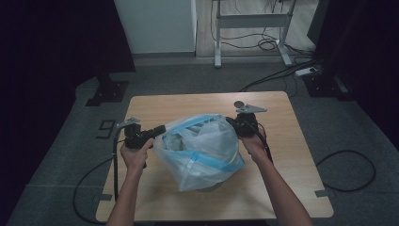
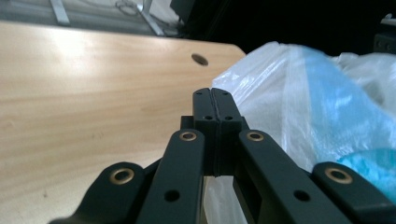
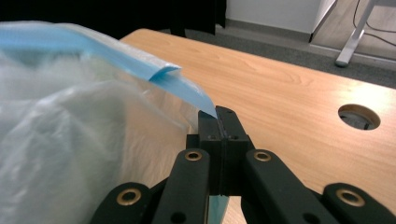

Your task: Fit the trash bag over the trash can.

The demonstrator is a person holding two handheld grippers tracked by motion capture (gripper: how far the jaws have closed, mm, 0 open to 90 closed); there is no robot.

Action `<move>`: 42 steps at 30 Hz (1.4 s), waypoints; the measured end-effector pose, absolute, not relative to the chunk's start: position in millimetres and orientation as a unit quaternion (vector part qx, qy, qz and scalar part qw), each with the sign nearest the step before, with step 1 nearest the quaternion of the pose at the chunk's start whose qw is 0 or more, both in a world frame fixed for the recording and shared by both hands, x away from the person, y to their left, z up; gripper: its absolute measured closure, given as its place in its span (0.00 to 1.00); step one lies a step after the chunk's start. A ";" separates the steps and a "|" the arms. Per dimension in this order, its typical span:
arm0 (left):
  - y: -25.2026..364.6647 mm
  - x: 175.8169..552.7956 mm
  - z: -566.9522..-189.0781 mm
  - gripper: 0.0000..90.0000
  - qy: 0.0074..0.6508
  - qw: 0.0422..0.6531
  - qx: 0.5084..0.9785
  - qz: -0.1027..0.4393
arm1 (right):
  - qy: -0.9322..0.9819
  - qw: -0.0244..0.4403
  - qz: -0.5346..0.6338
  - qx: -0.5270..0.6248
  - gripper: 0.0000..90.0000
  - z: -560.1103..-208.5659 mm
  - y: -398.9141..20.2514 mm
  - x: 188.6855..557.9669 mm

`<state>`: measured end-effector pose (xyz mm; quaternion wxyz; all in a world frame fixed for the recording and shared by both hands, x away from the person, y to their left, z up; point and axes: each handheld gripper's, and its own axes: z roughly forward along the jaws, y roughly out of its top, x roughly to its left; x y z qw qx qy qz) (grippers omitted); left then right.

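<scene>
The translucent plastic bag (image 1: 200, 150) with its blue drawstring band (image 1: 211, 161) sat in the middle of the desk (image 1: 291, 155), bulging over what looked like a round bin under it, though I could not make out the bin clearly. The bag's mouth ran side to side between my two hands, and that line was what my next move hung on: each tool stood at one end of the rim, so any pull had to go outward along it. My right tool (image 3: 218, 114) was clamped shut on the blue band (image 3: 180, 81), a strip of it pinched between the jaws and hanging out below them. My left tool (image 2: 212, 95) had its jaws pressed fully together at the bag's left edge; a bit of film (image 2: 261, 93) showed below the jaws, but I could not tell whether they truly held it. Both hands were about equally near the bag, the left hand (image 1: 136, 153) slightly closer to me, the right hand (image 1: 254, 141) a touch farther back. The cable hole (image 3: 358, 116) lay beyond my right tool, well clear of the bag.
</scene>
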<state>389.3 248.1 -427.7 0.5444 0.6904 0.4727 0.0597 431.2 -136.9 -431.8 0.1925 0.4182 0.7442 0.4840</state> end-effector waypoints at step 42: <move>246.5 368.2 -437.6 0.99 0.475 0.553 0.683 0.055 | 0.721 0.137 0.609 0.301 0.56 -377.1 -174.9 293.9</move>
